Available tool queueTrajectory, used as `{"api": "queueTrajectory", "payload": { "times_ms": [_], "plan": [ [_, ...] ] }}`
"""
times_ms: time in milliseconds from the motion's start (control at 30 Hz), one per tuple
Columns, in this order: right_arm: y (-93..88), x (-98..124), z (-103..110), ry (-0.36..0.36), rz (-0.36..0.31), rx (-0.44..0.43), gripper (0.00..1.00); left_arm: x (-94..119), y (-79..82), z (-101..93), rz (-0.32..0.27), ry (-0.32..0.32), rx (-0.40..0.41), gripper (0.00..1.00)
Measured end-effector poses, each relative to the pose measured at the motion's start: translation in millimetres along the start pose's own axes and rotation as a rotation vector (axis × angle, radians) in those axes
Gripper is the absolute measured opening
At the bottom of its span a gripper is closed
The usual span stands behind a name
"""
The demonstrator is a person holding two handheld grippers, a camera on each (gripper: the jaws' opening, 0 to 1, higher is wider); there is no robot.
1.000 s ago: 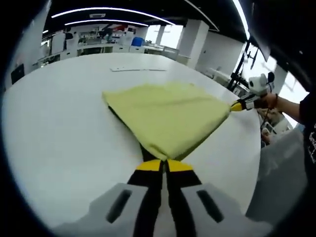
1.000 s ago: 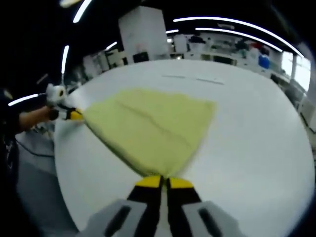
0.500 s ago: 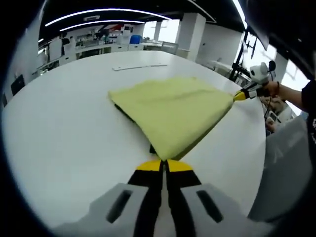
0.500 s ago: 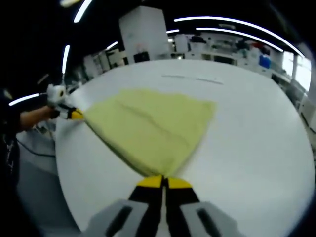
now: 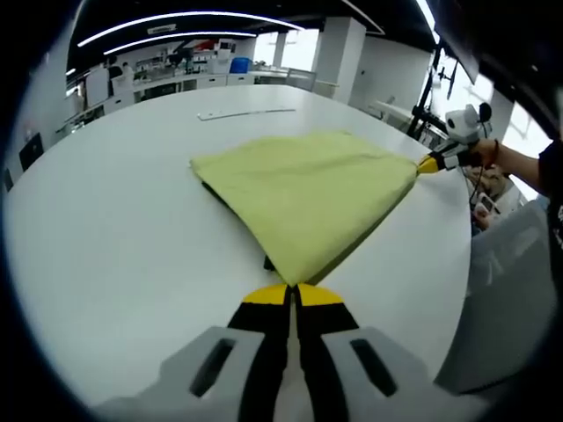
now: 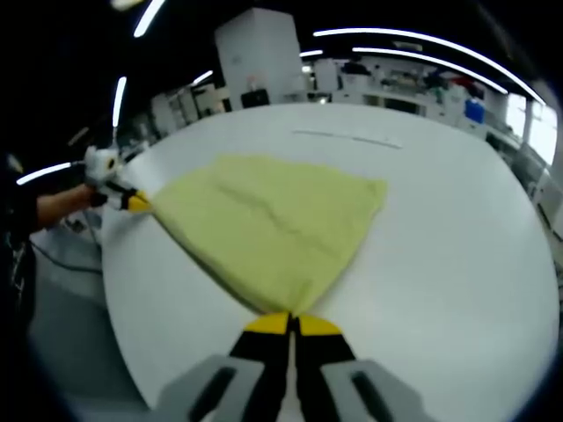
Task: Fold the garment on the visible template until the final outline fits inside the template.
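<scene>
Left gripper (image 5: 293,294) has its fingers pinched tight on one corner of the pale yellow-green fabric garment (image 5: 303,189), which sits mid-frame in the left gripper view, spread toward the upper right. Over at the right edge of that view the right gripper (image 5: 431,163) pinches the other near corner. In the right gripper view it's mirrored: the left one sits at the left edge, the garment fans out from the lower middle, and the right gripper's own fingers are clamped on the cloth at the bottom centre.

A dark edge (image 5: 230,204) peeks out under the garment's left side; could be the template, hard to say.

My take on doing this step well: keep both corners level and equally taut so the edge between them stays straight, carry them over together, and lay the fold down flat, no bunching, before letting go.

The round white tabletop (image 5: 114,229) is smooth, with a thin pale strip (image 5: 246,112) lying near its far edge. Behind it is an open lab space with ceiling strip lights (image 5: 176,19), a white pillar (image 6: 255,57) and benches.
</scene>
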State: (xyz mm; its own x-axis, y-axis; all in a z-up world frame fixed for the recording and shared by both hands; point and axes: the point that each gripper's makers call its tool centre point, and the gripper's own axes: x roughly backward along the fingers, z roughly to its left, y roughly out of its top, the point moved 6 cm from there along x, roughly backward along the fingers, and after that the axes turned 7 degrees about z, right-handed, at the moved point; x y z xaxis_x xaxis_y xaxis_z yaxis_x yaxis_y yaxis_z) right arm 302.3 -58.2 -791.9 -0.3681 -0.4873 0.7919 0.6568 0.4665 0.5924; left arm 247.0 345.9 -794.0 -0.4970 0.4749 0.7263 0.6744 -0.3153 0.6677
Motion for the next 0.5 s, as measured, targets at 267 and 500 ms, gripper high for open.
{"api": "queueTrajectory", "payload": {
  "times_ms": [267, 500],
  "plan": [
    [-7.1, 5, 9, 0.002, 0.008, 0.004, 0.00, 5, -7.5, -6.2, 0.015, -0.002, 0.000, 0.00],
    [-10.9, 5, 11, 0.004, 0.015, 0.008, 0.00, 7, -10.2, -9.6, 0.026, -0.001, -0.010, 0.00]
  ]
}}
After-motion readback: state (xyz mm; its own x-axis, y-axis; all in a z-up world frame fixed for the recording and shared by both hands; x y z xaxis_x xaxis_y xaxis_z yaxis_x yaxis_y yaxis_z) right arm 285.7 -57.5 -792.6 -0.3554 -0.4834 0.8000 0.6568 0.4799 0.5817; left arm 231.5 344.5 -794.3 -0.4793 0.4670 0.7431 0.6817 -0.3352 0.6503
